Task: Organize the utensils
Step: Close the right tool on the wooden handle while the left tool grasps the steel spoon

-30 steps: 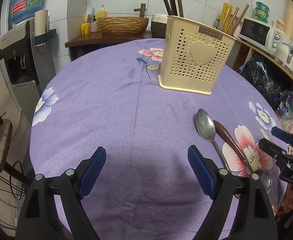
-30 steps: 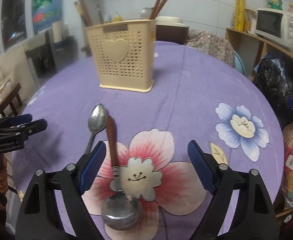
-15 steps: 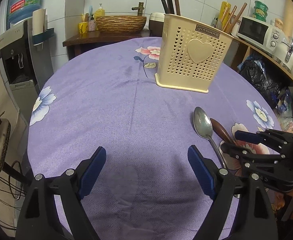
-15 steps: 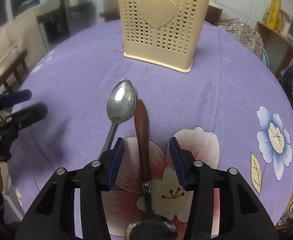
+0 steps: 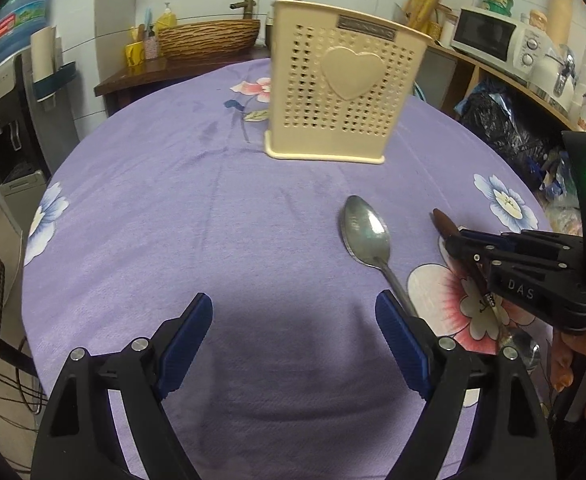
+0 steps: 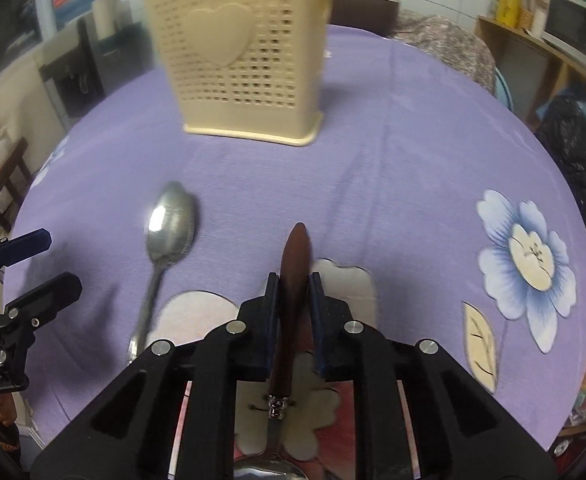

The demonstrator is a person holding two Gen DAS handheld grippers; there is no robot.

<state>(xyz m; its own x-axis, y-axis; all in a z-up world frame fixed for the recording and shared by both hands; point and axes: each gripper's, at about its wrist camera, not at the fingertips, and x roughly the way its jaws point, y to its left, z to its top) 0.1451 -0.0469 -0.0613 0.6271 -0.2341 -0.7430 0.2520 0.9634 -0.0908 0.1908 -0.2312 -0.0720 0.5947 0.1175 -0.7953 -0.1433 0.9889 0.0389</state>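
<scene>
two spoons lie on the purple tablecloth near the cream utensil holder: the right gripper is closing its jaws on the brown wooden-handled spoon, pads against the handle, while the left gripper hangs spread and empty beside the steel spoon. risk: the grip sits near the handle tip, so the heavy bowl end may swing or slip on lifting.

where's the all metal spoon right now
The metal spoon lies flat on the purple tablecloth, in front of the cream utensil holder, just left of the wooden-handled spoon; its handle runs toward the left gripper.
</scene>
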